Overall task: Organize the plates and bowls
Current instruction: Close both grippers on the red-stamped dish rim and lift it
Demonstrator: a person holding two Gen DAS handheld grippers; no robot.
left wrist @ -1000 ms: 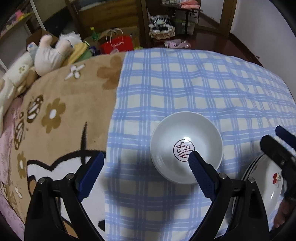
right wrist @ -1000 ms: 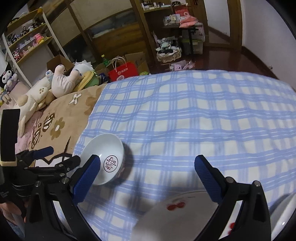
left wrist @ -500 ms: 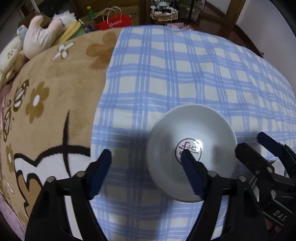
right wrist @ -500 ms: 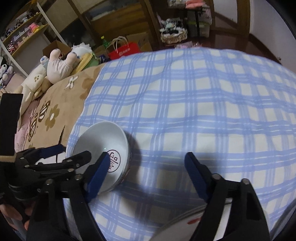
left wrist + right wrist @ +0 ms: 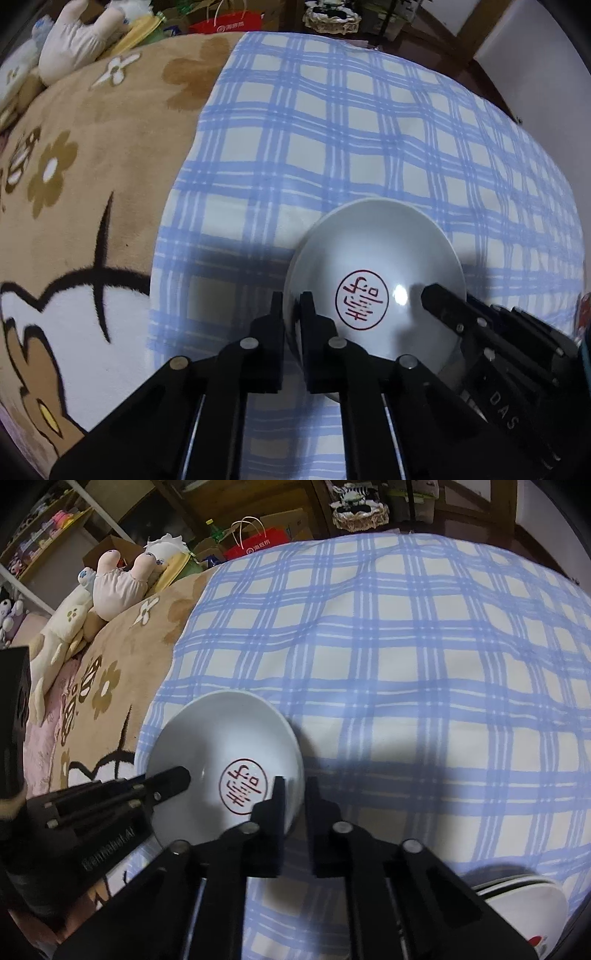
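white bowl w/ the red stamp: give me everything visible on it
The white bowl looks like glazed ceramic, glossy, round and fairly shallow, with a red circular seal mark printed inside at its centre. It is empty and upright on the blue checked cloth. Both grippers are closed on its rim from opposite sides: the left gripper on its left edge, the right gripper on its right edge, each with one finger inside and one outside. Whether it is lifted off the cloth is unclear.

Checked cloth point(image 5: 424, 657) beyond the bowl point(image 5: 221, 753) lies open — plates point(image 5: 524, 904) block bottom right.
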